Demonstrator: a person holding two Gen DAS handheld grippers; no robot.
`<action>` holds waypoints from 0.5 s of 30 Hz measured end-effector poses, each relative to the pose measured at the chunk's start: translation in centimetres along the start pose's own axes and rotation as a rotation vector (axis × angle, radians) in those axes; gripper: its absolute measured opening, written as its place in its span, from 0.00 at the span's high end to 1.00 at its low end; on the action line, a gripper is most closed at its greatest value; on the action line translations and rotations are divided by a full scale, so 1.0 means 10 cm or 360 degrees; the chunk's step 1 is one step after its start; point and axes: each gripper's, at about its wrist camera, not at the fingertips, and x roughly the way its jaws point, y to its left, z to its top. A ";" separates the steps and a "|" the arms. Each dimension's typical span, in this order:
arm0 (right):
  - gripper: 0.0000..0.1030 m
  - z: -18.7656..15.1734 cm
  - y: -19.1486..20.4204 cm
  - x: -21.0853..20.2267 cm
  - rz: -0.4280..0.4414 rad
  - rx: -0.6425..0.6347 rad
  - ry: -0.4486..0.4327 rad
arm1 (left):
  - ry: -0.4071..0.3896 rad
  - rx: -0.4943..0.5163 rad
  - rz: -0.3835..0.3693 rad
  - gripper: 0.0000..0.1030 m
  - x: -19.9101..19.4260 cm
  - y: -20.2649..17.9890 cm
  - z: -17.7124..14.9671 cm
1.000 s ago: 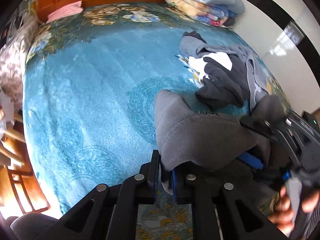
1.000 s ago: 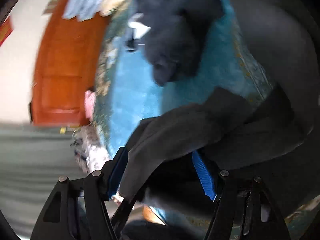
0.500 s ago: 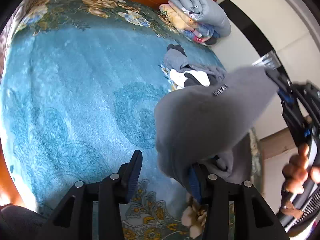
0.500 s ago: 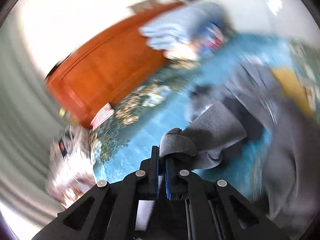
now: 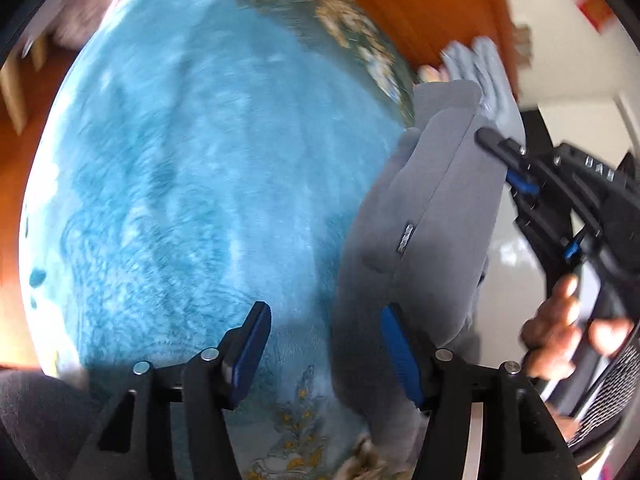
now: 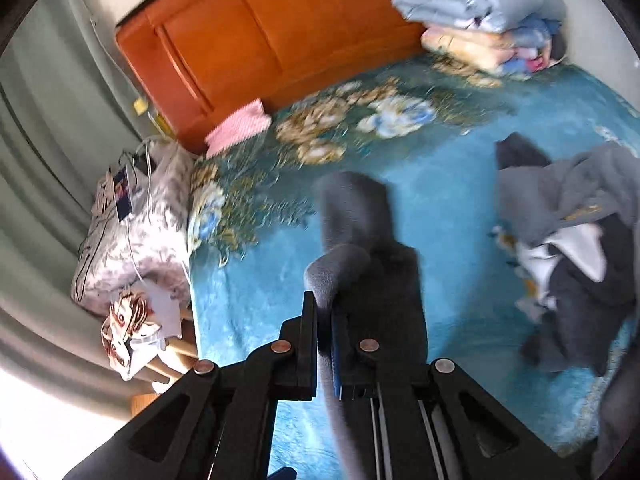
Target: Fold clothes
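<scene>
A grey garment point(image 5: 432, 216) hangs above the blue bedspread point(image 5: 192, 184), pinched at its top edge by my right gripper point(image 5: 486, 136), with a hand point(image 5: 560, 320) on the handle. In the right wrist view that gripper point(image 6: 325, 320) is shut on a fold of the grey garment point(image 6: 352, 220). My left gripper point(image 5: 324, 354) is low in the left wrist view with its jaws opening. The cloth's lower part hangs against the right pad point(image 5: 400, 356) and away from the left pad point(image 5: 248, 352).
A pile of unfolded grey, dark and white clothes point(image 6: 568, 240) lies on the bed's right side. Folded blankets point(image 6: 480, 0) are stacked by the orange headboard point(image 6: 280, 32), with a pink cloth point(image 6: 238, 126) near it. A cluttered bedside stand point(image 6: 132, 240) is beyond the left edge.
My left gripper let go of the grey garment and spread its jaws. My right gripper closed on the garment and lifted it. Both wrists rolled.
</scene>
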 end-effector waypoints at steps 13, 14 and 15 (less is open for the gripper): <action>0.41 -0.28 -0.67 -0.67 0.0273 0.0263 -0.0160 | 0.0045 0.0088 0.0211 0.32 0.23 -0.12 -0.02; 0.41 -0.42 -0.87 -0.87 0.0225 0.0287 -0.0195 | 0.0056 0.0086 0.0254 0.33 0.29 -0.13 -0.02; 0.41 -0.56 -1.06 -1.06 0.0155 0.0310 -0.0226 | 0.0068 0.0084 0.0296 0.33 0.34 -0.14 -0.02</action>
